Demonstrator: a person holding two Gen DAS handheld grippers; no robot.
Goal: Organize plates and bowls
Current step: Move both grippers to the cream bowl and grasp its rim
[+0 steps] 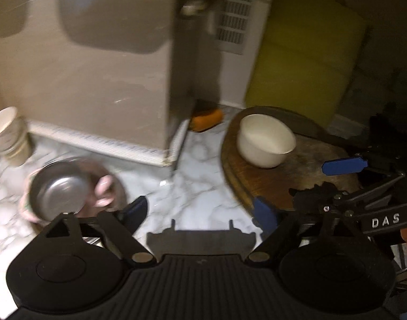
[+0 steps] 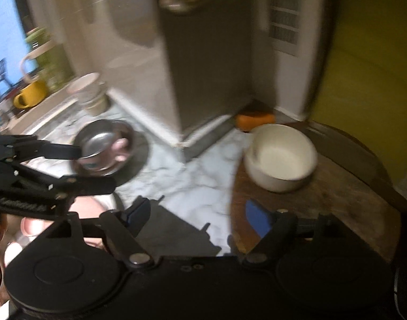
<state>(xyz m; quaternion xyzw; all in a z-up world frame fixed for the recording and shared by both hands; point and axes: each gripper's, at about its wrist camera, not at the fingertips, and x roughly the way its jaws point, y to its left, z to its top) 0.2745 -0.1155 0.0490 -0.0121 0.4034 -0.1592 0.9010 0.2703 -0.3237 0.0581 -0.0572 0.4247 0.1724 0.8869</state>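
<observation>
A white ceramic bowl stands on a round dark wooden tray at the right. A steel bowl sits on pink and steel dishes on the marble counter at the left. My left gripper is open and empty above the counter between the two bowls. My right gripper is open and empty, just short of the tray's edge. In the left wrist view it reaches over the tray from the right.
Stacked white cups stand at the far left. A beige appliance fills the back, with an orange sponge beside it. A yellow mug and a green jar sit on the sill. A yellow board leans at the right.
</observation>
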